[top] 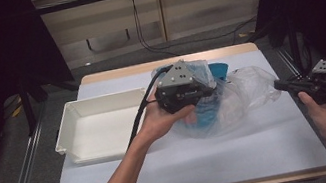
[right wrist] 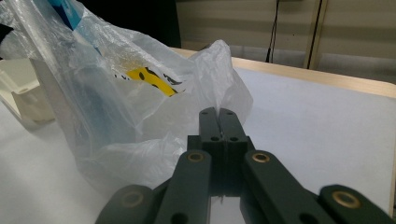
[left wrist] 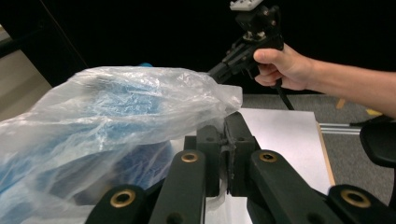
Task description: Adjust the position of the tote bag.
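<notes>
Pinched film of the clear plastic bag [top: 223,101], mid-tabletop beside the white tray [top: 101,125], is held by the left gripper [left wrist: 227,140] and right gripper [right wrist: 218,122], both clamped; opposite edges should be drawn apart gently.

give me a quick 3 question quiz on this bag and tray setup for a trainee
1. True or false: the left gripper has its fingers shut on the edge of the clear plastic bag.
2. On which side of the bag in the high view does the white tray sit?
3. Multiple choice: the right gripper is a) shut on the bag's edge, b) inside the tray, c) open above the bag.

Key: 1 true. 2 to the left of the bag, apart from it. 3 a: in the right gripper view the fingers meet on a fold of the film.
</notes>
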`<action>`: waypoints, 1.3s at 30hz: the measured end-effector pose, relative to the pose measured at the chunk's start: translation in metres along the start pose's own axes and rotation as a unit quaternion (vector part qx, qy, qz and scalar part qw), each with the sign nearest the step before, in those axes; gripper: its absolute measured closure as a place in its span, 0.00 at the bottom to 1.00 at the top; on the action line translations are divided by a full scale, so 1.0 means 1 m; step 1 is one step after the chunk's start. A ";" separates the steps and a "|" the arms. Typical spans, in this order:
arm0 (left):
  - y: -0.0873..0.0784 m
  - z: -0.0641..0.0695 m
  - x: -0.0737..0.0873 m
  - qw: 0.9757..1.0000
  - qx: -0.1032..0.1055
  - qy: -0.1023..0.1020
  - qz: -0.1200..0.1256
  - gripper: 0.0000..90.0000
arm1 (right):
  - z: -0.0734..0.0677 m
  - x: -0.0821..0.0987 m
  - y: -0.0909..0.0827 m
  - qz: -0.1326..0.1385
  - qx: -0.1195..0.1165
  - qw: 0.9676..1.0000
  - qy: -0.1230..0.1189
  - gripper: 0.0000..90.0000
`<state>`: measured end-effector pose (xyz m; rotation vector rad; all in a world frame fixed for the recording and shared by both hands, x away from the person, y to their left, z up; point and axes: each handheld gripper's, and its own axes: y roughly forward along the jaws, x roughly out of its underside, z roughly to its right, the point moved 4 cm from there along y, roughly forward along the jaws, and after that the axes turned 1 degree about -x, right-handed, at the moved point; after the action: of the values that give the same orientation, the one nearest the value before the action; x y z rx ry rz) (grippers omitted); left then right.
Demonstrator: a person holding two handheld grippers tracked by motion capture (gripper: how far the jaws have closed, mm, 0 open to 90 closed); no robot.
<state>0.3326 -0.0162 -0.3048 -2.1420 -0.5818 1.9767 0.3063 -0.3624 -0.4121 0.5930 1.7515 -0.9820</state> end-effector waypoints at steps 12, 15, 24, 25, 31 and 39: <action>-0.016 -0.008 -0.003 1.000 -0.014 -0.008 0.008 0.98 | -0.010 -0.013 -0.001 0.025 -0.004 1.000 -0.012 1.00; -0.020 -0.009 -0.006 1.000 -0.024 -0.007 0.011 0.98 | -0.013 -0.017 0.001 0.031 -0.010 0.999 -0.019 1.00; -0.045 -0.023 -0.018 0.998 -0.055 -0.006 0.009 0.98 | -0.021 -0.046 -0.001 0.044 -0.006 0.998 -0.036 1.00; -0.048 -0.024 -0.019 0.998 -0.058 -0.007 0.011 0.98 | -0.021 -0.046 -0.001 0.044 -0.006 0.998 -0.036 1.00; -0.069 -0.036 -0.022 0.996 -0.081 -0.017 0.021 0.98 | -0.023 -0.074 -0.008 0.055 -0.001 0.997 -0.052 1.00; -0.088 -0.048 -0.019 0.993 -0.106 -0.036 0.031 0.98 | -0.024 -0.090 -0.006 0.068 -0.002 0.996 -0.050 1.00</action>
<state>0.3646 0.0627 -0.2487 -2.2413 -0.7792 2.1204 0.3233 -0.3405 -0.3224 0.6417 1.6031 -0.8984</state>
